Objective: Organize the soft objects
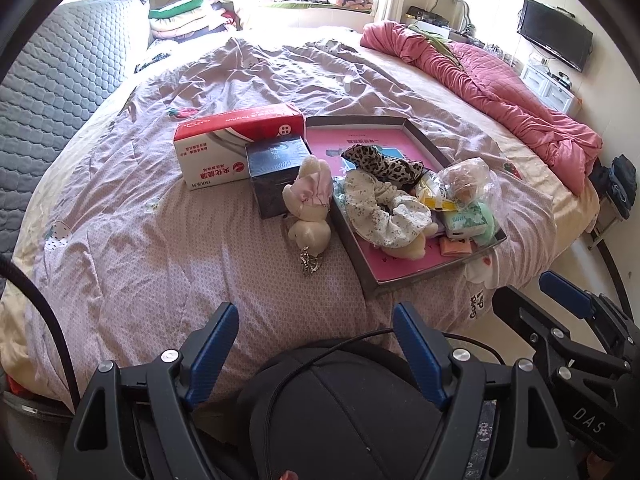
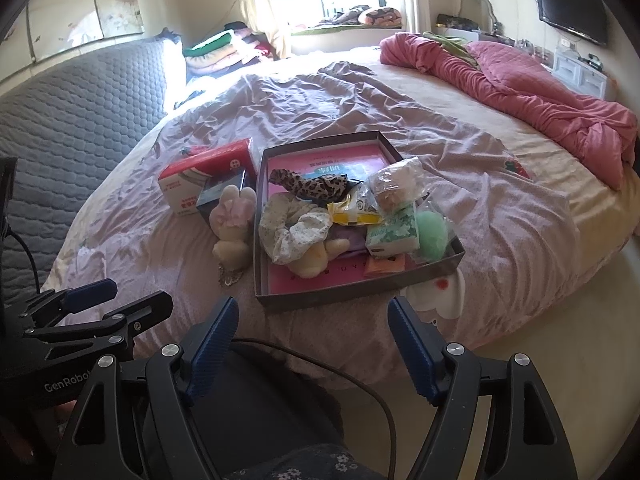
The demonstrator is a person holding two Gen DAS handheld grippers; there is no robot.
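Left wrist view: left gripper (image 1: 316,356) hangs over the near bed edge, jaws spread wide, nothing between them. Right gripper (image 2: 314,350) likewise wide and empty. Shallow grey cardboard tray with pink liner (image 2: 360,294) sits mid-bed, holding a cream floral fabric scrunchie (image 2: 294,230), leopard-print scrunchie (image 2: 316,184) and green tissue packet (image 2: 394,234). Cream plush rabbit with pink bow (image 1: 310,204) lies just beside the tray's left wall, outside it. Likely next pick: approach the rabbit from above, pinch its body, not the metal keychain (image 1: 310,262).
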